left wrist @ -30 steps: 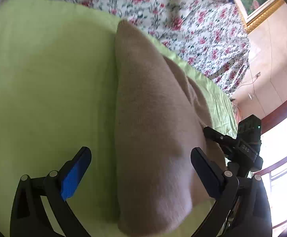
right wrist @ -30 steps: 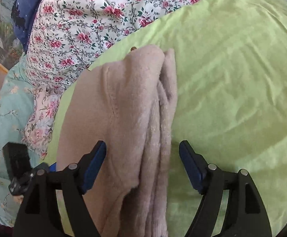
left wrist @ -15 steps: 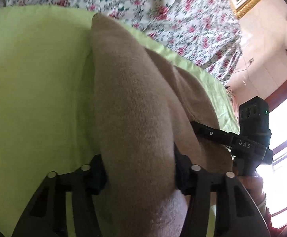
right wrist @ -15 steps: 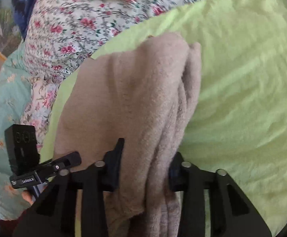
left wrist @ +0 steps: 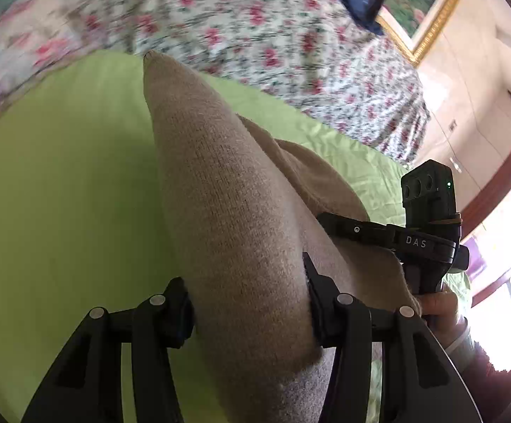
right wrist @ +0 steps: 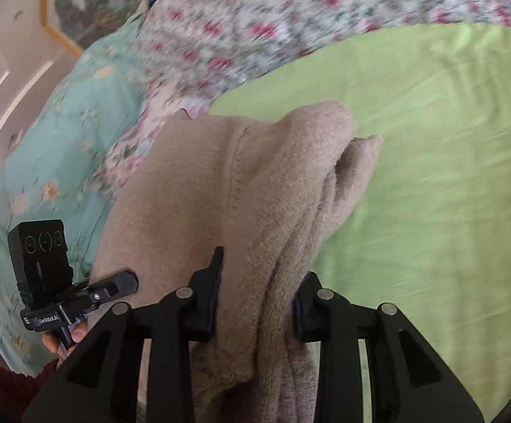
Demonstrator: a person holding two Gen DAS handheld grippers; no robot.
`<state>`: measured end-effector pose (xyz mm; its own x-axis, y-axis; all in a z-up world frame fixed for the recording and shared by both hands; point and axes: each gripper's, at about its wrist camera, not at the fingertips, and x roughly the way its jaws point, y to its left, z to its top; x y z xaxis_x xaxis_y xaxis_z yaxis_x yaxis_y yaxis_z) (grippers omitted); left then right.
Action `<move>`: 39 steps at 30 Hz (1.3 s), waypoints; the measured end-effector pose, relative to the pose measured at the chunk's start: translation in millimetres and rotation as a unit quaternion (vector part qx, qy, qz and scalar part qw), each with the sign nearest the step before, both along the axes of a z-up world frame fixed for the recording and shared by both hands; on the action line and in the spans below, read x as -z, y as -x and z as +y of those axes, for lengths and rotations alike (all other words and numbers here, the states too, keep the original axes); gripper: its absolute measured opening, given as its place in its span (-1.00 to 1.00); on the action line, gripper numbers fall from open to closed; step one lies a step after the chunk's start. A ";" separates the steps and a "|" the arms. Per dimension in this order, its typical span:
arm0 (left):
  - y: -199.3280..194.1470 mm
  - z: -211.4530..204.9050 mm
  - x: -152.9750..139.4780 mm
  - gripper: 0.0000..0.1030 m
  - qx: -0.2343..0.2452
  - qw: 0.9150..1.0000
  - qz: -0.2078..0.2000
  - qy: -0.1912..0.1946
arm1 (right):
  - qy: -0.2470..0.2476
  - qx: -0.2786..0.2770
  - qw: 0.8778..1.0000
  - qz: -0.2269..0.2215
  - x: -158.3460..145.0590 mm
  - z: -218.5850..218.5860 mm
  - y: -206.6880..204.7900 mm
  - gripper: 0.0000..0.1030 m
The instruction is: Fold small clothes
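A: Where's the garment now?

B: The beige knitted garment (left wrist: 227, 211) lies bunched lengthwise on the lime-green sheet (left wrist: 65, 183) of the bed, its near end lifted. The left gripper (left wrist: 246, 303) has its fingers pinching one thick fold of it, and the right gripper (right wrist: 255, 292) has its fingers pinching the stacked layers at the other side. Both sets of jaws have just been closing, with the knit between them.

A: So both holds look secure?

B: I'd judge them only fair. On the right, several layers are stacked between the fingers (right wrist: 209, 289), and the outermost ones hang loose past the pads. If the pull is quick, the inner layers could slide out and the fold would open.

A: What else could spoil it?

B: The two hands sit close together, so if one moves faster or higher than the other the cloth will twist and land skewed. The far tip (left wrist: 149, 60) rests near the edge where the green sheet meets the white quilt with red flowers (left wrist: 255, 17); dragging instead of lifting could rumple the sheet or carry the garment off it.

A: And the tools themselves?

B: The black camera block (left wrist: 428, 190) on the right tool is just beside the cloth in the left view. A crossing motion could knock the two tools together.
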<state>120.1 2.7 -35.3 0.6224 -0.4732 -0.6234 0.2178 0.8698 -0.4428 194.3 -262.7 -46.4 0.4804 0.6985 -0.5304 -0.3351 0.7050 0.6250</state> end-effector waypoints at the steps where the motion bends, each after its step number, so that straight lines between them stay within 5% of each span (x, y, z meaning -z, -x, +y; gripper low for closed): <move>1: 3.0 7.8 6.0 0.00 -0.006 1.000 0.008 0.004 | 0.004 -0.007 1.000 0.003 4.6 9.0 -0.2 -0.36; 6: 7.1 32.0 49.7 0.16 -0.024 0.997 0.067 0.033 | 0.026 -0.005 0.999 0.023 28.5 27.7 -3.8 -0.31; 9: 9.0 35.8 45.7 0.33 -0.032 0.996 0.067 0.042 | 0.016 0.006 0.999 0.035 32.1 20.5 -2.3 -0.11; 13: 22.0 38.4 30.3 0.41 -0.062 0.997 0.052 0.009 | 0.040 0.037 0.997 0.047 26.6 8.4 0.4 0.25; 19: 45.2 63.9 9.0 0.38 -0.116 0.993 0.011 0.002 | 0.038 0.093 0.995 0.006 -4.2 -13.9 -0.5 0.29; 21: 39.0 60.2 10.4 0.30 -0.117 0.993 0.017 -0.018 | 0.048 0.094 0.994 -0.001 -8.7 -10.2 -11.5 0.17; 23: 31.5 52.5 15.8 0.22 -0.109 0.993 0.028 -0.030 | 0.061 0.084 0.995 0.008 -5.5 -0.3 -27.1 -0.42; 26: 26.6 38.9 18.1 0.05 -0.091 0.995 0.037 -0.024 | 0.084 0.072 0.994 0.007 -8.7 14.1 -45.1 -0.82; 31: 26.3 18.4 13.6 0.05 -0.082 0.994 0.029 -0.073 | 0.089 0.082 0.992 -0.046 -39.9 9.8 -48.7 -0.85; 34: 29.0 18.2 15.1 0.06 -0.081 0.993 0.033 -0.077 | 0.115 0.076 0.990 -0.007 -15.0 12.3 -58.8 -0.84; 39: 49.7 23.1 4.4 0.06 -0.073 0.994 0.032 -0.078 | 0.081 0.091 0.992 0.033 6.1 0.3 -45.7 -0.60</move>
